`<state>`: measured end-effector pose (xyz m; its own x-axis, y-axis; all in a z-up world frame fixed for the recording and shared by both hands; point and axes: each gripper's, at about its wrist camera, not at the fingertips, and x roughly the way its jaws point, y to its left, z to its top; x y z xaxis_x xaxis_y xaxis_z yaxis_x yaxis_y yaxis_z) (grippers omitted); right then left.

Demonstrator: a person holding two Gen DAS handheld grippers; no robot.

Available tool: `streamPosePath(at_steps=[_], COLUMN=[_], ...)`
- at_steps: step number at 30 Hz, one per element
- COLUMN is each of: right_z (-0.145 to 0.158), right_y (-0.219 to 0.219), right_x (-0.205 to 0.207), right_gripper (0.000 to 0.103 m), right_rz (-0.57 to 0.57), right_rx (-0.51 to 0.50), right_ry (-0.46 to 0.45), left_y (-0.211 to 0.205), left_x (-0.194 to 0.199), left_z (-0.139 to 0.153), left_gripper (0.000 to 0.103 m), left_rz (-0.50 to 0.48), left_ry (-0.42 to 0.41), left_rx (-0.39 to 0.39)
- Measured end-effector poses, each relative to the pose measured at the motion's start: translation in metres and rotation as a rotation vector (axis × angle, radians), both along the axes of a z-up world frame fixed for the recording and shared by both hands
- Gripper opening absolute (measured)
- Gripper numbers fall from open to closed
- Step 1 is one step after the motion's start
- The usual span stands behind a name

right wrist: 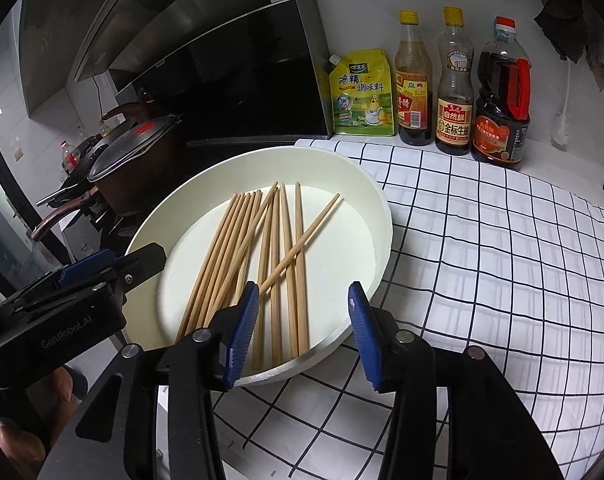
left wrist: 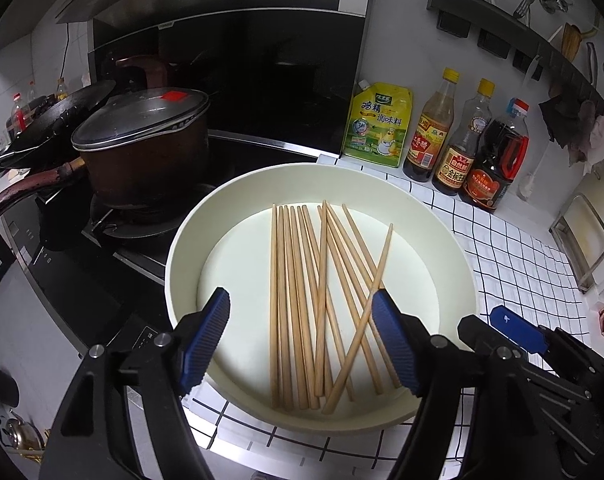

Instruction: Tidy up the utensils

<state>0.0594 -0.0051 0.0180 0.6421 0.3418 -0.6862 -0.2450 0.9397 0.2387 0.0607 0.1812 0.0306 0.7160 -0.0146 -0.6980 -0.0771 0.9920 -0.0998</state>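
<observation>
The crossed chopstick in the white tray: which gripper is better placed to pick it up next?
Probably the right gripper. The crossed chopstick lies on the tray's right side, its near end beside the open fingers.

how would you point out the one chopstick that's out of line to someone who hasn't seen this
Find the big white round tray on the checked cloth beside the stove. Wooden chopsticks lie in it, most running nearly side by side. The odd chopstick is the one on the bottle side that slants across its neighbours, its far tip standing alone on bare tray floor.
</observation>
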Motion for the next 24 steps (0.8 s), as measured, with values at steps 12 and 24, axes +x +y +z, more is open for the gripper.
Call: streamPosePath(at_steps=[12, 24], right_z=[0.001, -0.0026], right_y=[-0.0021, -0.0029], right_x=[-0.0035, -0.0043], right_gripper=[0.054, 0.054], right_rz=[-0.01, -0.012], right_rx=[0.002, -0.002], right_ry=[-0.005, 0.001], left_y=[0.0034, 0.0067], left_x=[-0.0035, -0.005], left_z=[0.0028, 0.0035], left_gripper=[0.084, 0.091], left_rz=[0.012, 0.029], left_ry=[-0.012, -0.012], left_rx=[-0.002, 0.004])
